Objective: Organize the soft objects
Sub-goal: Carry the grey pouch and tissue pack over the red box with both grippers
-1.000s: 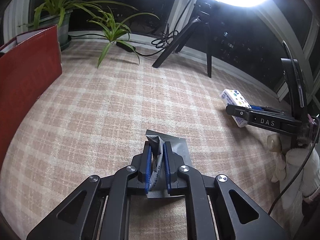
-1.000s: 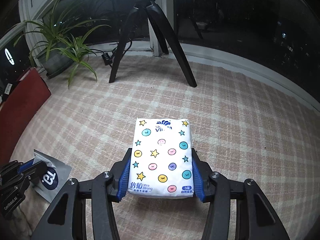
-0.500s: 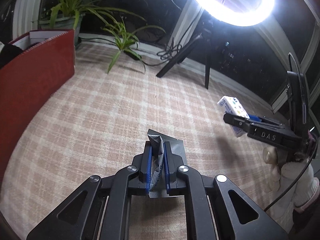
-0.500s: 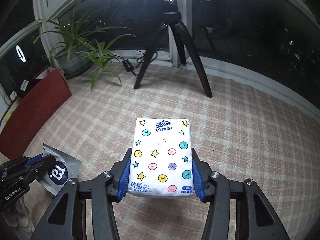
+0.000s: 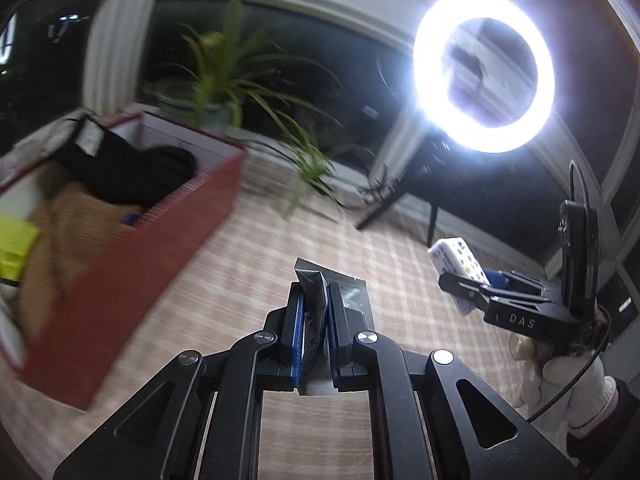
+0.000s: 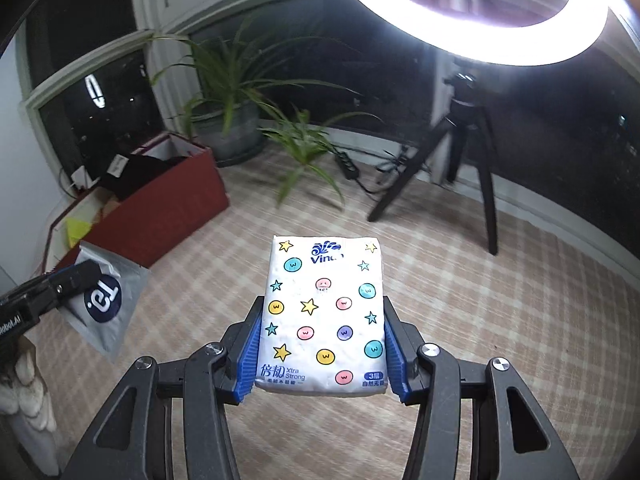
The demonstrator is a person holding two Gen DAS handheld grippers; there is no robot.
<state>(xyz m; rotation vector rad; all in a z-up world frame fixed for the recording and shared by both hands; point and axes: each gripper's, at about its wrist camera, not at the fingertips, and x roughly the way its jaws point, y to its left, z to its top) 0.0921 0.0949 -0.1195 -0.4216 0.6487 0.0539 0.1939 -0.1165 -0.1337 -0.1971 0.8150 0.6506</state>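
Tissue pack point(image 6: 324, 314), white soft plastic with coloured dots and stars, clamped in right claw point(image 6: 324, 354); grey foil pouch point(image 5: 316, 300), creased, clamped in left claw point(image 5: 314, 320).

Plaid carpet point(image 6: 500, 304) covers the floor. Ring light point(image 5: 484, 70) on a black tripod point(image 6: 464, 160) stands near the carpet's far edge, by the dark window point(image 5: 320, 60). Potted spider plant point(image 6: 228, 100) at far left corner; black power strip point(image 6: 347, 164) with cable beside it.
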